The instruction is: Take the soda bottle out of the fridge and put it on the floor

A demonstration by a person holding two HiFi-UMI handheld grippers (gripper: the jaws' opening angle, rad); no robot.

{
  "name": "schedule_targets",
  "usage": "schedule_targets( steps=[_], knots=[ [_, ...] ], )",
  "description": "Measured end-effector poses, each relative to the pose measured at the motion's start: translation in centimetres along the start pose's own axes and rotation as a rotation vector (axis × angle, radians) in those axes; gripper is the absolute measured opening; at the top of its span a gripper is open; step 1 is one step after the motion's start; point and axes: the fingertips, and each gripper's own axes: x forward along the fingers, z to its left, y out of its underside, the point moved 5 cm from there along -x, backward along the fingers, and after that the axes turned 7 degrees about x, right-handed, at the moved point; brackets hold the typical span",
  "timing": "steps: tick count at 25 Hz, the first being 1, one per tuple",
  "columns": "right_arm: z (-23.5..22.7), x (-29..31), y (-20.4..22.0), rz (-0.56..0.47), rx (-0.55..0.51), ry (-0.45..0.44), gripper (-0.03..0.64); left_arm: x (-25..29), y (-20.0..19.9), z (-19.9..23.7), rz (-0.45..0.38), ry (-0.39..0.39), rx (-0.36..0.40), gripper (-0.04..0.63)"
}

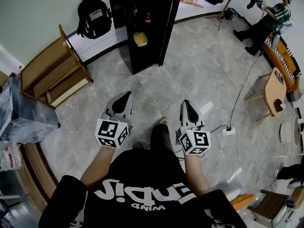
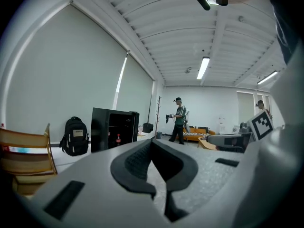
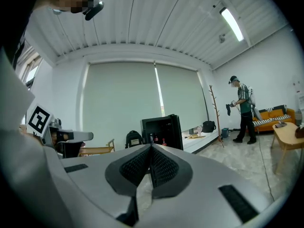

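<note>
The floor (image 1: 199, 70) is a wide stretch of pale tiles, and no bottle stands on it yet, so none of the task looks done. The black fridge (image 1: 121, 27) stands well ahead by the wall with its front open, so it needs no opening. The walk up, the grasp, the lift out and the setting down are all left. Between the person and the fridge the floor lies open.

A wooden rack (image 1: 52, 70) stands to the left of the fridge, with a backpack (image 1: 95, 15) against the wall between them. Another person (image 1: 266, 18) stands far off to the right.

The left hand-held gripper (image 1: 126, 97) and the right hand-held gripper (image 1: 186, 103) are held about level in front of the body. Each has its jaws closed tip to tip with nothing between them.

A cable (image 1: 242, 94) runs over the floor on the right to a power strip (image 1: 229, 131), something to step clear of.

The soda bottle (image 1: 147, 18) stands upright on an upper shelf inside the fridge. A second bottle (image 1: 135, 9) stands near it, which probably leaves tight room for the jaws.
</note>
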Motion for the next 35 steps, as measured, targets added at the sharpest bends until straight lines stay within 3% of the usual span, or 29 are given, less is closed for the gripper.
schedule_targets(
  steps=[9, 15, 35],
  knots=[
    [-3.7, 4.9, -0.2, 0.011, 0.008, 0.006, 0.021, 6.3, 0.5, 0.8, 0.009, 0.028, -0.008, 0.006],
    [-8.2, 10.8, -2.1, 0.006, 0.011, 0.008, 0.021, 13.2, -0.4, 2.6, -0.001, 0.017, -0.015, 0.006],
    [-20.5, 32.8, -9.0, 0.073, 0.010, -0.187, 0.021, 36.3, -5.1, 7.7, 0.009, -0.111, -0.061, 0.006]
  ],
)
